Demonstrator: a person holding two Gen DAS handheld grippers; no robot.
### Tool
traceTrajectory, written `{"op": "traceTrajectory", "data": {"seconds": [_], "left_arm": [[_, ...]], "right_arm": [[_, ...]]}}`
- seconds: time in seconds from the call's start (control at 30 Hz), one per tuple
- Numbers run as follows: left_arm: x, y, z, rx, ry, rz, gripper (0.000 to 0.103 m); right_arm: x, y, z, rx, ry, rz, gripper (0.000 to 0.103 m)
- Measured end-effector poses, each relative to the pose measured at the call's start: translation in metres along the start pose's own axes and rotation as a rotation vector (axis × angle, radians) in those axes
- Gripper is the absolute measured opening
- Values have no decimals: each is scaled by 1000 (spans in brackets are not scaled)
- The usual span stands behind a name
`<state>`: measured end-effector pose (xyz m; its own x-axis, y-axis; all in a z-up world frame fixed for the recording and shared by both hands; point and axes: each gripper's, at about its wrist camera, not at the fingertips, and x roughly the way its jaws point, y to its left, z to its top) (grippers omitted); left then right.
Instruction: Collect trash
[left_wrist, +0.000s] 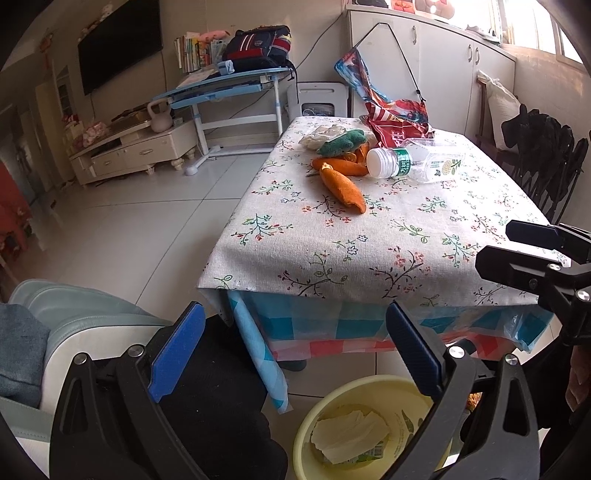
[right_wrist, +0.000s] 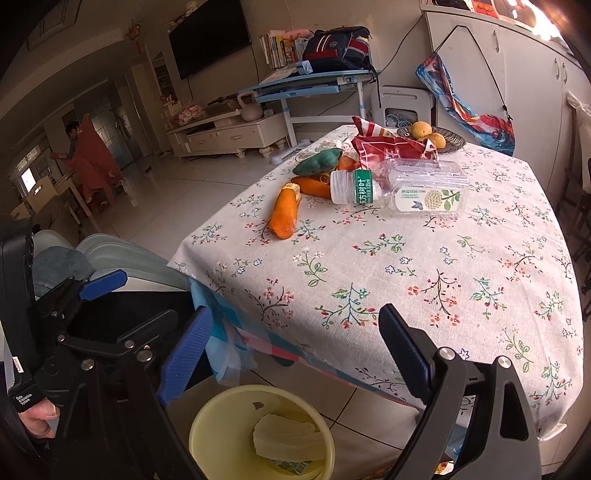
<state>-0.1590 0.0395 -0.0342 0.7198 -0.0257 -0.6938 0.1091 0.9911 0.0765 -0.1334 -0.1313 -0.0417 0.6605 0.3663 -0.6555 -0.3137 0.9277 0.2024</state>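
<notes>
Trash — a plastic bottle (right_wrist: 402, 190), orange peels (right_wrist: 283, 216) and a red wrapper (right_wrist: 384, 146) — lies on your table (right_wrist: 424, 280); your left gripper (left_wrist: 295, 354) and right gripper (right_wrist: 295, 354) hang released, empty, above the yellow bin (right_wrist: 218, 417).

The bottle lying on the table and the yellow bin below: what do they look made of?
Bottle: looks like thin clear plastic, glossy, see-through walls, white cap, printed label. Yellow bin: seems smooth, pale molded plastic with a rounded rim and slight sheen.

Clear bottle (right_wrist: 402, 190) on side on table; crumpled paper (right_wrist: 286, 435) in yellow bin (right_wrist: 207, 424).
</notes>
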Motion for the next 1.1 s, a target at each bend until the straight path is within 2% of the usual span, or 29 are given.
{"op": "traceTrajectory", "data": {"seconds": [0.2,0.37,0.47,0.67,0.8,0.93,1.1], "left_arm": [[-2,-2,3,9,-10,-10,95],[1,15,15,-81,-6,-96,95],[7,22,24,-125,-5,-141,95],[33,14,49,-106,-1,-191,95],[56,14,65,-140,16,-214,95],[69,9,77,-154,21,-231,95],[77,3,86,-147,29,-238,95]], "right_arm": [[-7,-2,2,-5,-18,-4,88],[-23,-12,20,-76,-54,-47,89],[-22,-24,36,-163,-40,-82,90],[16,-43,74,-406,73,-138,90],[45,-46,99,-587,138,-145,90],[75,-52,126,-717,234,-110,90],[114,-63,148,-777,393,-23,90]]}}
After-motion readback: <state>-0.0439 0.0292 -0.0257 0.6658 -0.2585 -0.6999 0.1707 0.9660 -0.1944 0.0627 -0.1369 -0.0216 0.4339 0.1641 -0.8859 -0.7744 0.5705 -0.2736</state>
